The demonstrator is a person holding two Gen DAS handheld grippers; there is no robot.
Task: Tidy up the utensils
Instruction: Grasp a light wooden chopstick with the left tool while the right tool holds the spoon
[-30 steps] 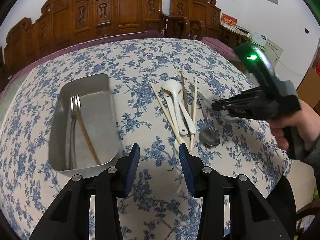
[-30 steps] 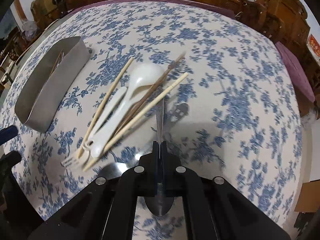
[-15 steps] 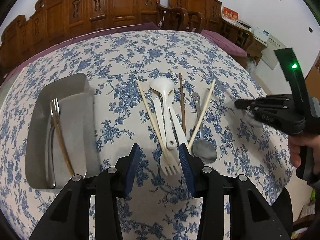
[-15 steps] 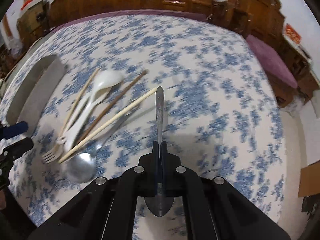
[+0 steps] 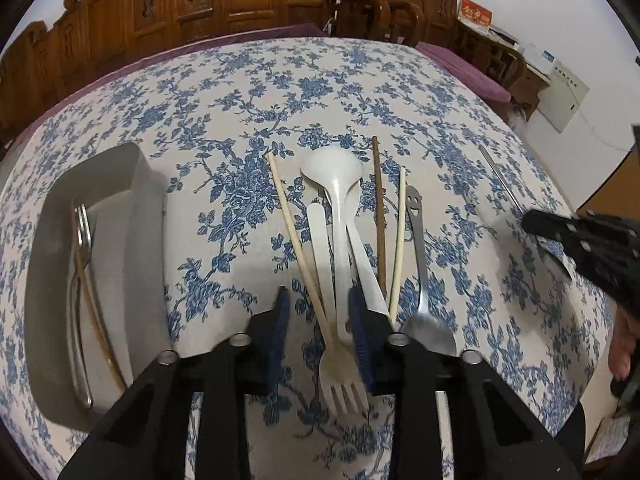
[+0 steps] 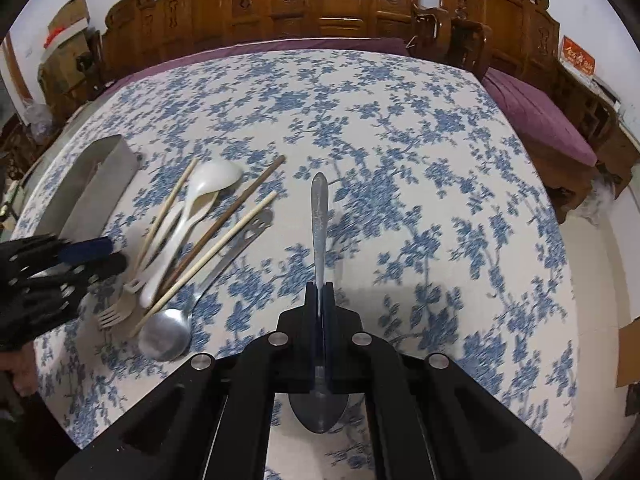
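My right gripper (image 6: 320, 292) is shut on a metal spoon (image 6: 319, 216), handle pointing forward, held above the floral tablecloth; it shows at the right edge of the left wrist view (image 5: 532, 222). My left gripper (image 5: 320, 304) is open, low over the pile, its jaws either side of a pale plastic fork (image 5: 340, 364) and a light chopstick (image 5: 296, 240). The pile also holds a white ladle spoon (image 5: 336, 176), a dark chopstick (image 5: 378, 208), another light chopstick (image 5: 400, 232) and a smiley-handled metal spoon (image 5: 420, 264). A metal tray (image 5: 52, 240) at left holds a fork (image 5: 82, 232) and a brown chopstick.
Carved wooden chairs (image 6: 344, 0) line the far side of the round table. The table edge (image 6: 572, 320) drops off at right. The tray (image 6: 92, 176) lies left of the pile in the right wrist view.
My left gripper moved right and down from the tray to straddle the fork and chopstick. My right gripper lifted the spoon away to the right of the pile.
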